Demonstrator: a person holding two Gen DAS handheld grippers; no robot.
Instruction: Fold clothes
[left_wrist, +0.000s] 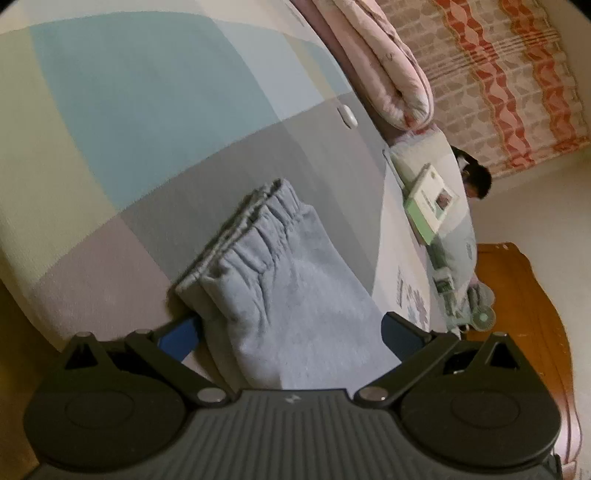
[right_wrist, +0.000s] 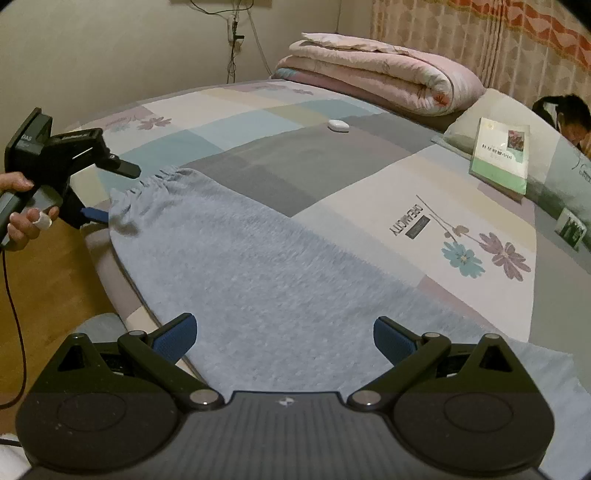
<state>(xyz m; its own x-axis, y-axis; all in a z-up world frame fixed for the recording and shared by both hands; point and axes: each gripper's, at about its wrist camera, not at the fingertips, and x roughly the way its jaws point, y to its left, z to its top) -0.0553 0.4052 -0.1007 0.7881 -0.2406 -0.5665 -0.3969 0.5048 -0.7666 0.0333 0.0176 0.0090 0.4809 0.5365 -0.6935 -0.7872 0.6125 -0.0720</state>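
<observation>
Blue fleece trousers (right_wrist: 280, 280): flat along patchwork bedsheet (right_wrist: 332, 162)
Left gripper (left_wrist: 291, 332): jaws spread, straddling waistband
Right gripper (right_wrist: 284, 336): jaws spread, empty

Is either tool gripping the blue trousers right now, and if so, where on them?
Neither. Both the left tool and the right tool are open, straddling the blue trousers without pinching; the left sits at the elastic waistband end.

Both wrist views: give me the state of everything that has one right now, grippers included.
Left gripper: open, jaws either side of the waistband corner.
Right gripper: open, over the lower part of the trousers.
Grey trousers: laid flat lengthwise, elastic waistband bunched.
Pink quilt: folded.
Book: closed, leaning on a pillow.
</observation>
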